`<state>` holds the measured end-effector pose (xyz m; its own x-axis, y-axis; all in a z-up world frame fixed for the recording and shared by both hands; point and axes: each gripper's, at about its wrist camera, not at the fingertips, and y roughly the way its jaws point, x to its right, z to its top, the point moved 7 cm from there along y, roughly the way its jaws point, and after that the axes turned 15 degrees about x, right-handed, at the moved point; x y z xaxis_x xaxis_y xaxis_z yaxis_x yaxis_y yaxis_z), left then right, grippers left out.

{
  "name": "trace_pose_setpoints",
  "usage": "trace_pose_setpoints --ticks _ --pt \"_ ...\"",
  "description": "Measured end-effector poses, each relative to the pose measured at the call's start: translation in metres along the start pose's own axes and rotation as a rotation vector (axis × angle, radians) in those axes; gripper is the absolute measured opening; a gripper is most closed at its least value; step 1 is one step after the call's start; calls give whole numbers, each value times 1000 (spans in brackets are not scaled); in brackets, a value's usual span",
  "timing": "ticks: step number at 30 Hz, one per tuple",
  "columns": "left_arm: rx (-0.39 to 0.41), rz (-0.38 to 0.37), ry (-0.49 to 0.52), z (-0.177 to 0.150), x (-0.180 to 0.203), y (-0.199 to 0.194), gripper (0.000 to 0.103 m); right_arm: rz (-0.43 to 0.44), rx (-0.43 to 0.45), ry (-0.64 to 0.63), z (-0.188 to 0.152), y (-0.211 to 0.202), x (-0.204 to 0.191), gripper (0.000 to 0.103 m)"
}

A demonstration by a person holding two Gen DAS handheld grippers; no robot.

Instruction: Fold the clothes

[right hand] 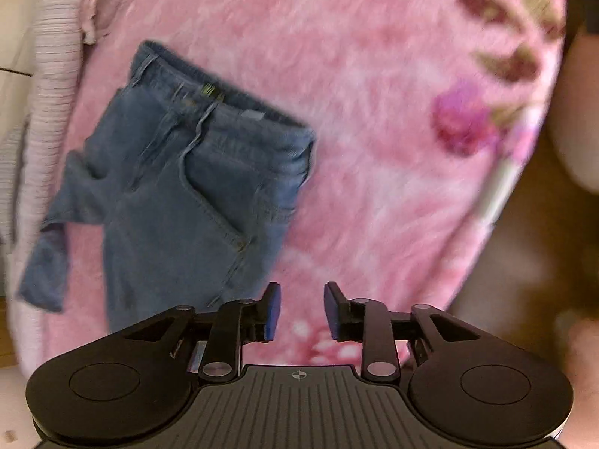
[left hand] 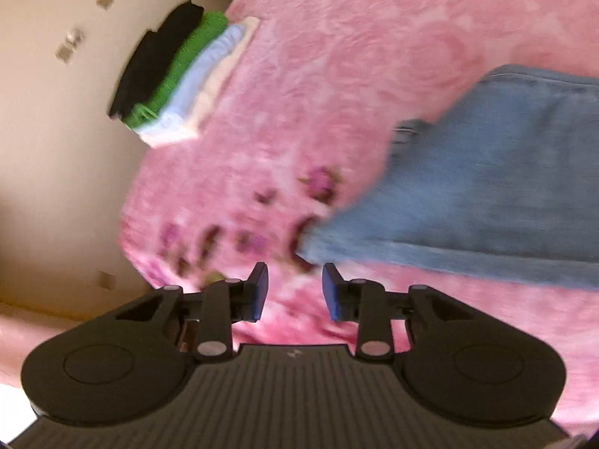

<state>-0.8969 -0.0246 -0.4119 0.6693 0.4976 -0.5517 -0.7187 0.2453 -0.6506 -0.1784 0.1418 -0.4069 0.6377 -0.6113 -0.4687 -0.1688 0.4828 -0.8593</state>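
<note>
Blue jeans (right hand: 187, 191) lie on a fluffy pink blanket (right hand: 374, 93), waistband toward the top of the right wrist view and legs running off the lower left. In the left wrist view a jeans leg (left hand: 486, 194) stretches in from the right, its hem close to the fingers. My left gripper (left hand: 295, 284) is open, hovering over the blanket just short of that hem, holding nothing. My right gripper (right hand: 302, 301) is open too, above the blanket beside the jeans' lower right edge, with nothing between its blue pads (right hand: 273, 310).
A stack of folded clothes (left hand: 176, 75), black, green, light blue and cream, sits near the blanket's left edge by a beige wall (left hand: 45, 149). A striped white cloth (right hand: 45, 86) lies along the far left. The blanket's flowered border (right hand: 468, 123) drops off at the right.
</note>
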Motion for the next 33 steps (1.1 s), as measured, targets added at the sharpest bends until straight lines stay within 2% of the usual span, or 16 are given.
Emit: trace_pose_setpoints --ticks 5,7,10,13,16,19,21,24,26,27,28,29,32,33 --pt "-21 -126 -329 -8 11 -25 31 90 41 37 -2 23 -3 43" --pt "-43 -169 -471 -16 8 -31 32 104 70 51 4 36 2 45" --pt "-71 -219 -679 -30 5 -36 34 76 108 55 13 57 11 46" --pt "-93 -252 -863 -39 -3 -24 35 79 121 128 16 61 13 47" --pt "-86 -269 -1026 -41 -13 -5 35 70 125 28 18 61 7 43" --pt "-93 -265 -1161 -46 -21 18 38 66 141 47 17 58 7 43" --pt "-92 -272 -1194 -43 -25 34 38 49 165 115 16 58 9 43" --pt "-85 -286 -1227 -36 -29 60 38 10 205 152 15 58 5 45" --pt "-80 -296 -1249 -32 -32 77 31 -17 232 175 13 58 2 44" --pt "-77 -301 -1260 -29 -33 85 21 -35 238 155 14 59 -1 24" --pt "-63 -321 -1250 -22 -34 91 14 -54 242 130 15 60 -6 15" --pt "-24 -359 -1216 -7 -37 93 7 -50 245 130 17 59 -10 9" --pt "147 -489 -1105 57 -55 84 6 -43 257 153 27 49 -23 8" --pt "207 -533 -1084 80 -64 78 2 -44 261 163 31 45 -27 8"
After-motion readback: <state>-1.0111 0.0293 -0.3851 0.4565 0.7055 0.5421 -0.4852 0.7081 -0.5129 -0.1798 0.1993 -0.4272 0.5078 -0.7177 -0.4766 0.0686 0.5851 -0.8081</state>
